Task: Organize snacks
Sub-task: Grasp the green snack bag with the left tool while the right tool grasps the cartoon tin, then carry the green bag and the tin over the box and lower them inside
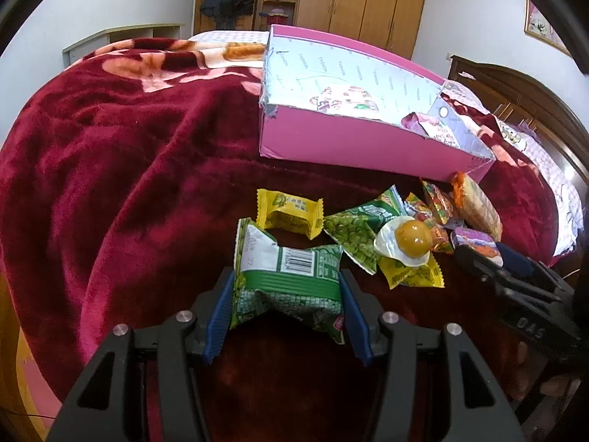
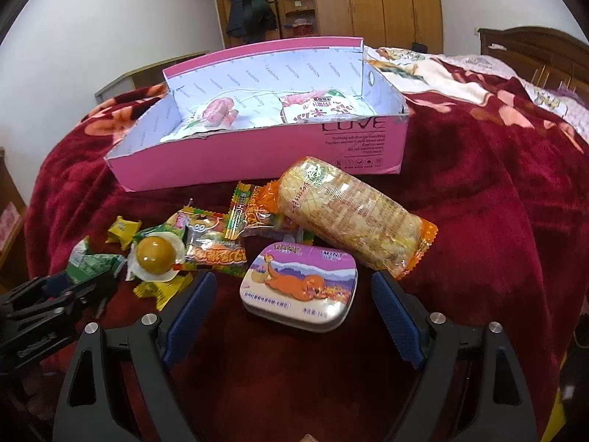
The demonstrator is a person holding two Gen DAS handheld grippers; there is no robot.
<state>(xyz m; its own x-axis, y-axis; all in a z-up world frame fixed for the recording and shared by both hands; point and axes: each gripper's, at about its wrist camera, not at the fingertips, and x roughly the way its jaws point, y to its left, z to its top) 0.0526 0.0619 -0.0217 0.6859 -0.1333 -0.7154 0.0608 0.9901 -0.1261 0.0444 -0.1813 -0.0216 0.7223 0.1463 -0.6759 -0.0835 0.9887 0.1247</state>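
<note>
My left gripper [image 1: 287,294] is shut on a green snack packet [image 1: 294,258], its blue pads squeezing both sides just above the red blanket. Ahead of it lie a yellow candy [image 1: 289,213], a second green pea packet [image 1: 357,228] and an egg-shaped jelly [image 1: 408,243]. My right gripper [image 2: 293,278] stands open around a purple mint tin [image 2: 298,287], whose near end lies between the pads without touching them. A long noodle packet [image 2: 349,213] lies just behind the tin. The pink box [image 2: 257,158] behind the pile holds two packets [image 2: 320,108].
Several small bright candy wrappers [image 2: 217,254] are heaped between the jelly and the tin. The left gripper's black frame [image 2: 73,287] shows at the left of the right wrist view. Everything rests on a bed under a dark red blanket [image 1: 129,184]; wardrobes stand behind.
</note>
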